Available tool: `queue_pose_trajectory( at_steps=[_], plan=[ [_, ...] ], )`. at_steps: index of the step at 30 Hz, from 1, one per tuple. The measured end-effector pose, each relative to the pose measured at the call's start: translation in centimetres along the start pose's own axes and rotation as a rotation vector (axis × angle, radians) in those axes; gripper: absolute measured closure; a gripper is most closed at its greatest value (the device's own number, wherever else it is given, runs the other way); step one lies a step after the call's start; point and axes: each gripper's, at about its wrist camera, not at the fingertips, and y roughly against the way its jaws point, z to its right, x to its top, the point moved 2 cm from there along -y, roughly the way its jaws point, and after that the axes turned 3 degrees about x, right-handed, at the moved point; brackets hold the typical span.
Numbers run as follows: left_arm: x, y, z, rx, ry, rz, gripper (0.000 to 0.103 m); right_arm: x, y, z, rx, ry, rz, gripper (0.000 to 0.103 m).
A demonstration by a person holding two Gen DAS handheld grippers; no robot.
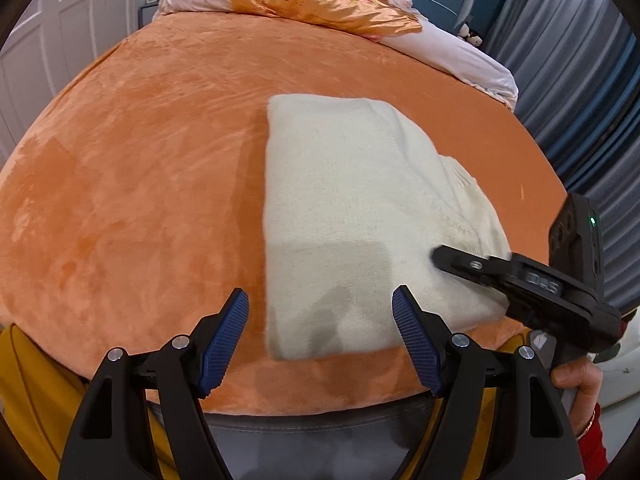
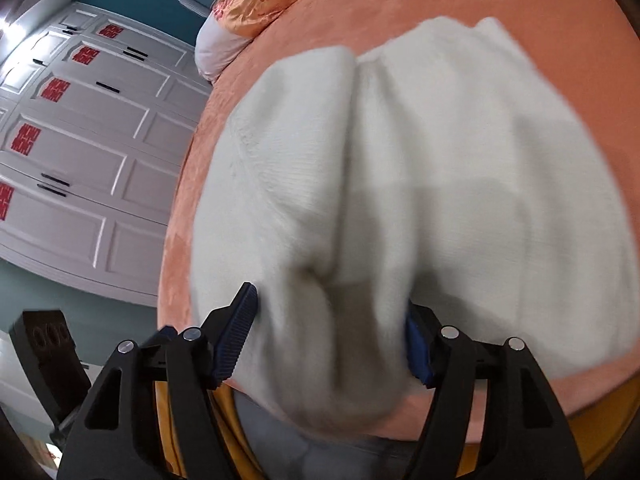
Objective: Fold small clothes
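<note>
Folded cream sweater [image 1: 360,216] on orange bed [image 1: 140,160], both tools spread.

cream knit garment [image 1: 360,216], orange plush bedspread [image 1: 140,160], floral orange quilt [image 1: 316,0]

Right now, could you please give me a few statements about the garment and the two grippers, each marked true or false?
1. The cream knit garment lies folded on an orange bedspread. True.
2. The left gripper is clamped shut on the garment. False: its jaws stand wide open, hovering near the garment's near edge.
3. The right gripper has garment fabric between its open fingers. True.
4. The wardrobe doors are dark brown. False: they are white, with red decorations.
5. A floral orange satin quilt lies at the far end of the bed. True.
6. The garment hangs in mid-air. False: it rests on the bedspread.
</note>
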Motion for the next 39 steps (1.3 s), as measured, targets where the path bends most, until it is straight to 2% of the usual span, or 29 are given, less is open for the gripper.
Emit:
queue_pose_trajectory(
  at_steps=[1,2,5,7,9,10,11,14,15,17,20,23,26,28,30,33,37,39],
  plan=[
    [0.1,0.3,-0.2,0.0,0.009,0.005,0.031,0.6,0.0,-1.3,-0.015,0.035,-0.001,0.082],
    [0.3,0.5,-0.3,0.002,0.013,0.012,0.031,1.2,0.7,-2.7,-0.01,0.07,0.021,0.085],
    [1.3,2.0,-0.1,-0.015,0.024,0.053,0.031,3.0,6.6,-7.6,0.098,0.197,0.148,0.088],
    [2.2,3.3,0.6,-0.047,0.016,0.092,0.031,3.4,11.1,-10.1,0.085,0.309,0.256,0.088],
    [2.6,3.7,1.4,-0.062,0.0,0.111,0.031,3.6,14.1,-9.6,0.069,0.338,0.317,0.088],
    [2.7,3.6,2.0,-0.072,-0.009,0.111,0.031,3.7,15.0,-7.7,0.034,0.317,0.328,0.088],
    [2.8,3.1,2.7,-0.085,-0.017,0.099,0.031,3.7,15.0,-5.1,-0.006,0.277,0.311,0.088],
    [2.5,1.2,4.6,-0.128,-0.031,0.04,0.031,3.4,11.2,4.4,-0.125,0.097,0.168,0.088],
    [2.4,0.8,5.3,-0.137,-0.039,0.03,0.031,2.8,9.8,6.6,-0.145,0.052,0.13,0.088],
    [2.5,0.3,6.9,-0.129,-0.064,0.032,0.031,1.7,9.2,8.1,-0.116,0.022,0.133,0.088],
    [3.1,0.0,8.6,-0.119,-0.087,0.047,0.031,1.8,9.8,7.8,-0.086,0.014,0.157,0.088],
    [3.4,-0.7,9.4,-0.087,-0.1,0.061,0.031,2.2,11.1,5.1,-0.035,0.069,0.185,0.088],
    [3.1,-3.0,9.0,0.038,-0.12,0.049,0.031,2.0,11.7,3.8,-0.016,0.144,0.191,0.088],
    [2.4,-4.7,7.9,0.094,-0.128,0.006,0.03,2.0,10.0,4.9,-0.072,0.14,0.147,0.088],
    [1.6,-6.0,7.3,0.091,-0.131,-0.036,0.029,1.6,8.4,7.3,-0.107,0.081,0.095,0.087],
    [0.7,-7.0,6.7,0.101,-0.141,-0.045,0.028,0.7,8.3,9.0,-0.044,-0.002,0.089,0.084],
    [0.9,-4.9,5.3,0.018,-0.081,-0.048,0.029,-0.2,10.8,7.2,-0.148,0.028,0.129,0.079],
    [0.7,-2.5,3.4,0.017,-0.044,-0.007,0.029,-1.3,12.5,6.2,-0.197,0.054,0.171,0.079]
  ],
)
